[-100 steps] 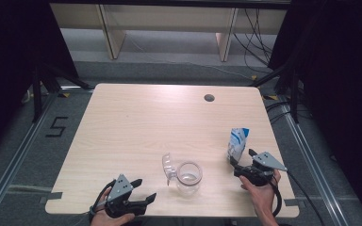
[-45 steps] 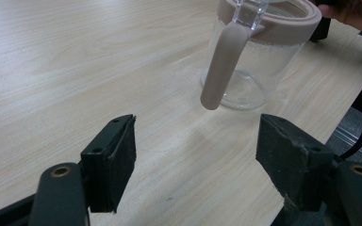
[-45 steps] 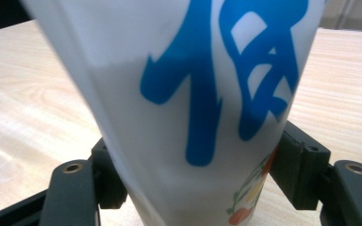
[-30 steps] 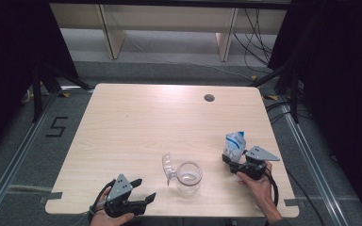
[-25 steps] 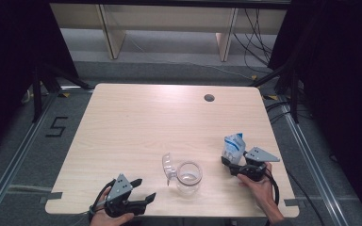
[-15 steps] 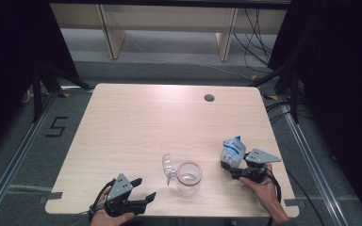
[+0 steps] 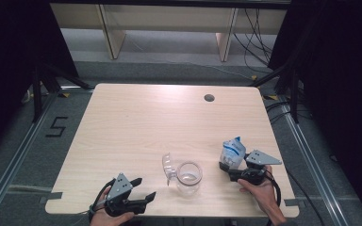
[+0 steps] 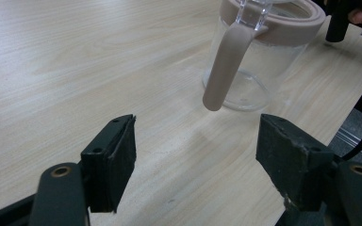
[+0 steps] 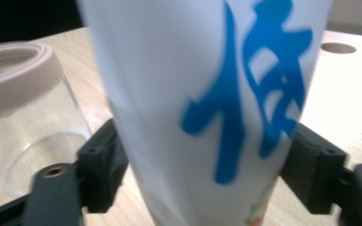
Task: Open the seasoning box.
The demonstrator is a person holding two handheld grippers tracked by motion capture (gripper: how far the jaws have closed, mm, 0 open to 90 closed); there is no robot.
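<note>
My right tool [image 7: 230,165] has its jaws closed around the pouch [image 7: 231,150], one pad on either side of its lower body, near the surface's [image 7: 160,122] near right corner. In the right gripper view the pouch [image 9: 207,94] stands upright between the jaws, white with big blue characters, and it bulges past both pads, so I judge it a soft, filled bag that gives under pressure. It looks light, probably a film skin, maybe a bit slick; squeeze too hard and it could buckle or burst, too gently and it may slide down. The low hold seems sensible, since the contents sit there and the crimped top would only fold. Just to its left, along the near edge, stands the jar [image 7: 189,177], clear, with a beige rim and a flipped-up lid [image 7: 168,167]. In the left gripper view I see the jar [image 8: 259,61] ahead, its beige strap [image 8: 226,61] hanging down the side. It reads as rigid and hollow, likely light, and smooth enough to skid if nudged. My left tool [image 7: 139,200] hovers at the near left, jaws spread wide with nothing between them. If I steady the jar, I'd take the wall below the rim, not the floppy strap.
</note>
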